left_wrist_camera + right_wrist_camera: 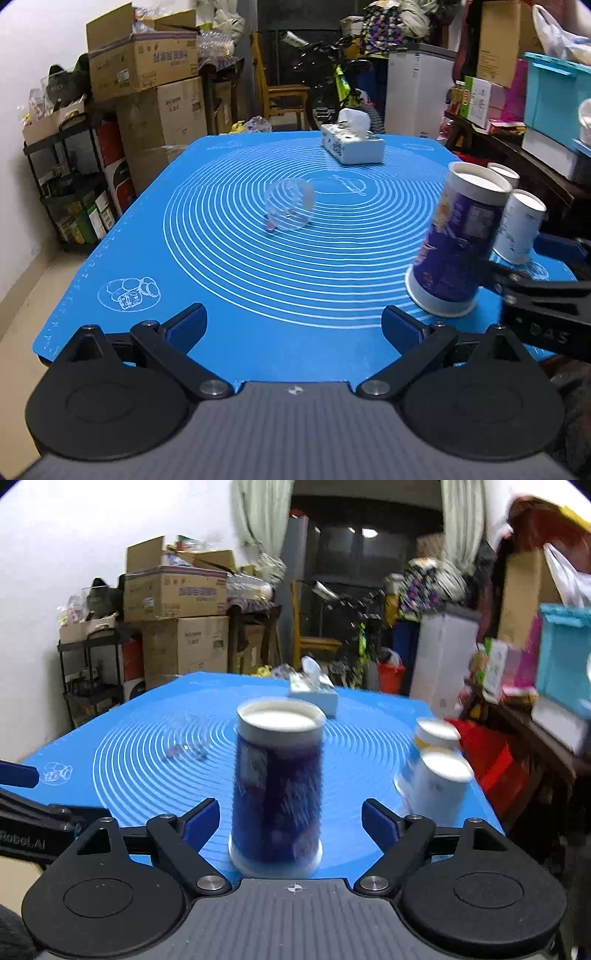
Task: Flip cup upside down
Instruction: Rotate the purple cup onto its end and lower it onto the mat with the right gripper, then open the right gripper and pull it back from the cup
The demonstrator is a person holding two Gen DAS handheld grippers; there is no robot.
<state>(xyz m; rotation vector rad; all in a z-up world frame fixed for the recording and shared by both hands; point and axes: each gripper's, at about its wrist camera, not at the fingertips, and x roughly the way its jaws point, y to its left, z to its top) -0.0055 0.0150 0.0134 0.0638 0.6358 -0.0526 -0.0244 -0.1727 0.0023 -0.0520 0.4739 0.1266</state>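
Right tongs (290, 821): spread wide, fingers either side of the purple cup (276, 794), gaps visible on both sides, no contact. Cup stands mouth down, base up, on the blue mat (147, 775) near the desk's near right edge. Left tongs (293, 326): spread, nothing between them, over the near edge; cup sits to their right. Two white cups (434, 775), also inverted, at the right edge. Clear cup (290, 205) lies mid-mat. Tissue box (351, 142) toward the far edge.

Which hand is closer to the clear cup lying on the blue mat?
Left, probably. The clear cup lies on its side ahead of the open left gripper with bare mat between. The right gripper straddles the purple cup.
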